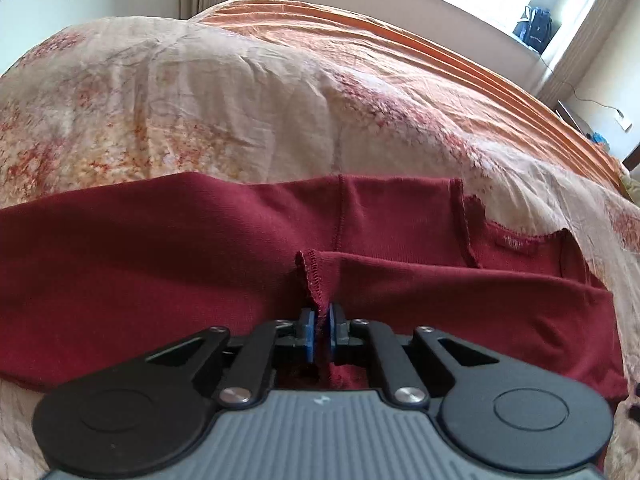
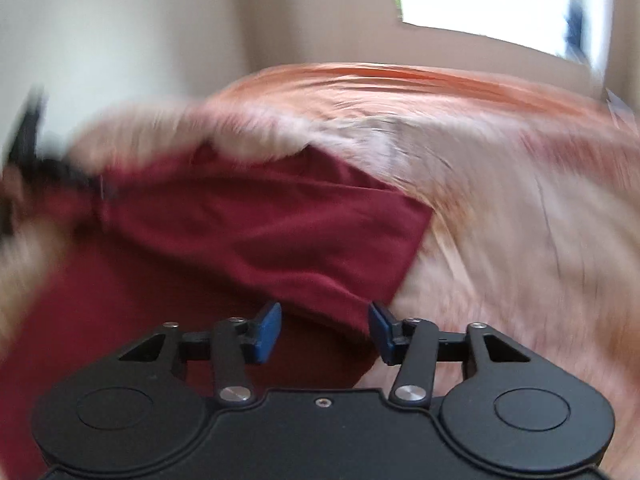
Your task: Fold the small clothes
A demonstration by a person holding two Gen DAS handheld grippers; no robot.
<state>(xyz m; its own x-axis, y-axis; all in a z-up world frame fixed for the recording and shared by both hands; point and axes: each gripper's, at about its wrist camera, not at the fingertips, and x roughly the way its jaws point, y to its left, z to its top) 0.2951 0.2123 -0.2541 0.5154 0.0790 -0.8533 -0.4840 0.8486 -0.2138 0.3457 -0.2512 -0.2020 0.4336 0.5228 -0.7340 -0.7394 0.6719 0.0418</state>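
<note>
Left gripper [image 1: 322, 330] is pinching the shirt [image 1: 160, 248] hem thinly, right gripper [image 2: 325, 330] is hanging apart, so the hem is risking slipping onto the bed [image 1: 200, 100].

A: Left gripper [image 1: 321, 322] status?

B: Jaws nearly together, blue pads [image 1: 308, 334] pinching a stitched hem of the dark red garment [image 1: 160, 248]. Linkage arms folded inward, pointing level along the bed.

A: Right gripper [image 2: 325, 330]?

B: Jaws spread wide, blue pads [image 2: 267, 332] well apart. Nothing clamped; the garment's edge only lies below the gap. Right wrist view is heavily motion-blurred.

A: Can either see the other?

B: The right view shows a dark blurred shape at far left touching the garment, likely the left gripper [image 2: 28, 160]. Too smeared for detail.
</note>
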